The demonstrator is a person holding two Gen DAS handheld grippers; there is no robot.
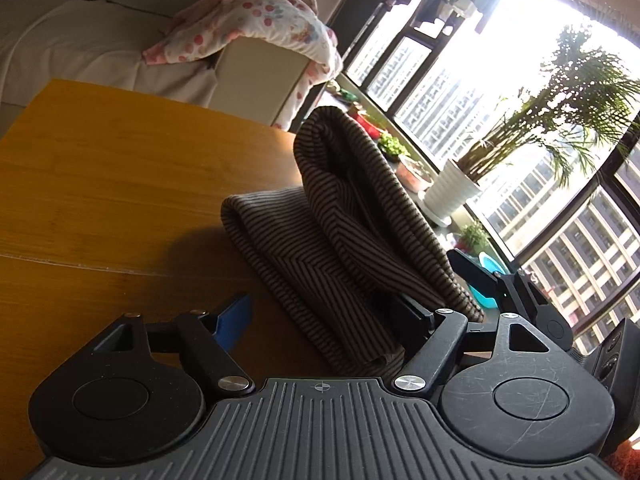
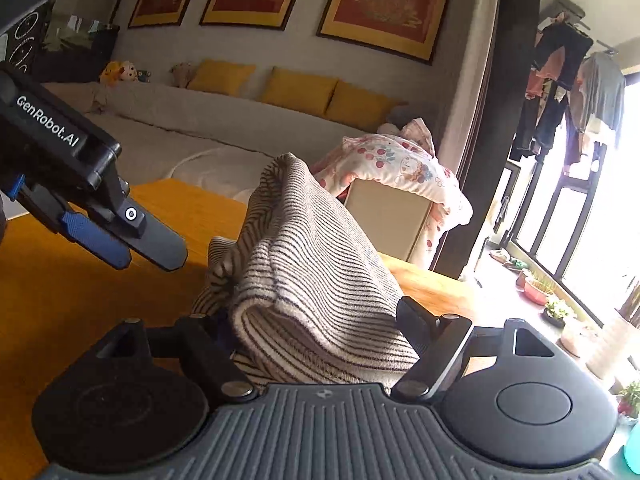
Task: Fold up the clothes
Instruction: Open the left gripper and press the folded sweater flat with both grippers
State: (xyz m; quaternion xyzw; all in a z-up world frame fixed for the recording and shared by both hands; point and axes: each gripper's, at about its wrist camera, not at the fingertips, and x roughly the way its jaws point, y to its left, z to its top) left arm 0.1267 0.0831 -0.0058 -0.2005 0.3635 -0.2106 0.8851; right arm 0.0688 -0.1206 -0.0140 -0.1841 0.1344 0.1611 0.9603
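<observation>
The table is the largest thing in view: smooth, glossy, honey-coloured wood with a straight seam running across its near part. Beyond its far edge stands a pale sofa with soft yellow cushions along its back and a white cloth dotted with red draped over its right arm. To the right runs a wall of dark-framed windows, with a feathery green plant in a ribbed white pot on the sill. Three red pictures in gold frames hang above the sofa.

On the table lies the striped sweater, a thick knit with fine dark lines on a light ground. It is bunched into a long, soft roll whose long axis runs from the near right toward the far middle of the table; one fold rises as a rounded hump at the far end while the lower layers lie flat.

In the left wrist view, the left tool has its jaws set wide, its blue-padded finger on the bare wood to the left and its black finger on the right pushed into the cloth; the sweater fills most of the gap. In the right wrist view, the right tool also stands wide, the sweater's rolled edge lying between its fingers and hiding their tips, so I cannot tell whether they press on the cloth. The left tool shows there as well, hovering just left of the sweater.
</observation>
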